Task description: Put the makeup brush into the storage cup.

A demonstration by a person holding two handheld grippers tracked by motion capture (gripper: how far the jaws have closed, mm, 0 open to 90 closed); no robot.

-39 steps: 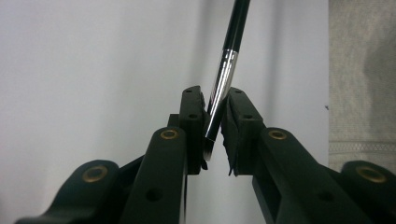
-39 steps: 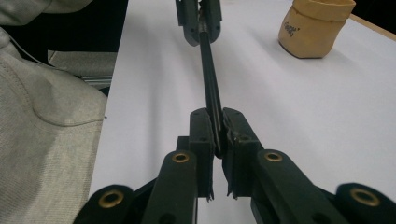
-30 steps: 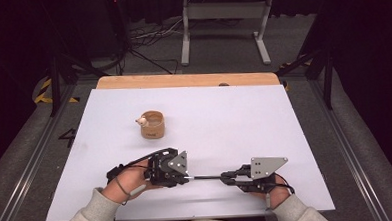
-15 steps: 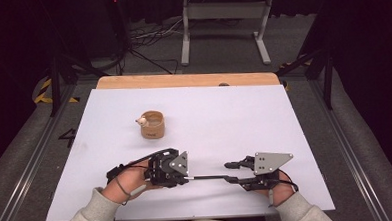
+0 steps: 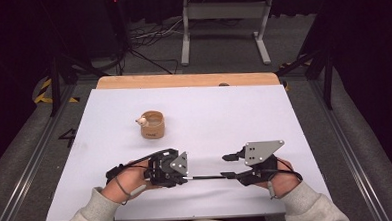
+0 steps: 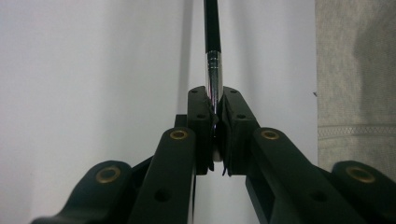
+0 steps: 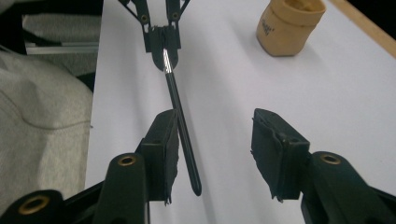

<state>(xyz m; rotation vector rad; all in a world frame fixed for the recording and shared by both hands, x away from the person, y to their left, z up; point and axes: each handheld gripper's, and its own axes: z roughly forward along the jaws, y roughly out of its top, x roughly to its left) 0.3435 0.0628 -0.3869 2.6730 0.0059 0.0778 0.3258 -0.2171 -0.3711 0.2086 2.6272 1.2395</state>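
- Far left of the high view: a white table (image 5: 294, 116) with a wooden strip along its far edge. A small tan cup (image 5: 152, 124) stands on the left half, well apart from both hands.
- Left gripper (image 5: 184, 172), near the front edge, left of centre: its jaws are closed tight on the silver metal end of a thin black pen (image 5: 207, 177). The left gripper view looks straight along the pen (image 6: 212, 51), which runs away from the pinched jaws over the white surface.
- The pen lies roughly level, just above the table, bridging the gap between the two hands and pointing toward the person's right.
- Right gripper (image 5: 230, 165), right of centre: its jaws have just been opening and now stand apart, pressing on nothing. In the right gripper view the pen's dark tip (image 7: 189, 154) runs close beside one pad, but no squeeze shows; the other pad is well clear.
- The step in hand looks like a handover, the right side letting go while the left keeps the pen.
- To do it well, the left grip should stay firm and unmoving, since it holds only the short metal end and the long shaft could droop or swing.
- The right gripper should draw away along the pen's line, jaws wide, without brushing the tip.
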